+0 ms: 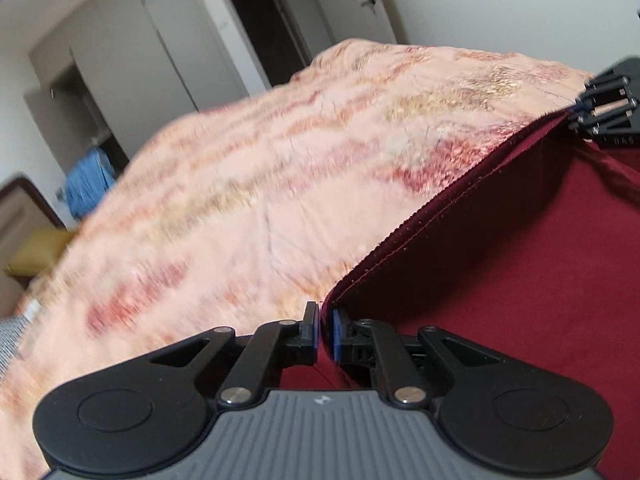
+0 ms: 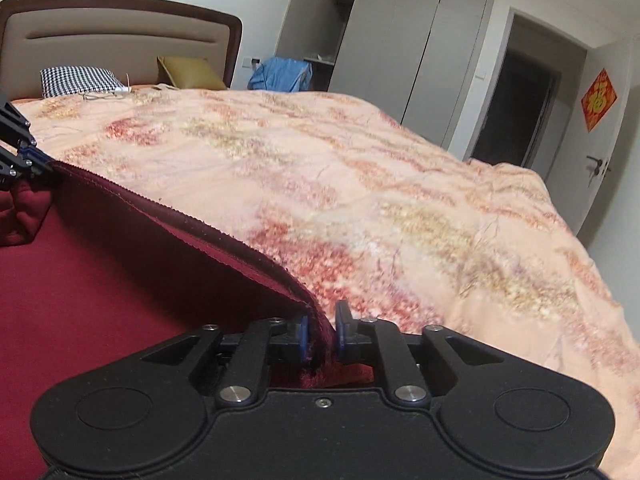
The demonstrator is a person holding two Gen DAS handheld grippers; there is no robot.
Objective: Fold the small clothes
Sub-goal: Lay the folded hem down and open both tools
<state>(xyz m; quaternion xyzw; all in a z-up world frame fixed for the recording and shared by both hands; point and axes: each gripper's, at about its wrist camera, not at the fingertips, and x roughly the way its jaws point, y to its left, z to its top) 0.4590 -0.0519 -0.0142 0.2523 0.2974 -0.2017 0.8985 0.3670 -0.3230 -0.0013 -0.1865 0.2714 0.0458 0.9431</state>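
A dark red garment (image 1: 500,264) is held up over the bed by its stitched hem, stretched between both grippers. My left gripper (image 1: 326,330) is shut on one end of the hem; it also shows at the left edge of the right wrist view (image 2: 28,160). My right gripper (image 2: 322,336) is shut on the other end of the hem, and it shows at the right edge of the left wrist view (image 1: 588,110). The garment (image 2: 120,272) hangs down below the hem toward me.
A peach floral bedspread (image 2: 360,184) covers the bed under the garment. At the headboard (image 2: 120,28) lie a checked pillow (image 2: 78,80) and an olive cushion (image 2: 188,72). A blue cloth (image 2: 280,74), wardrobes (image 2: 400,40) and a dark doorway (image 2: 516,112) stand beyond.
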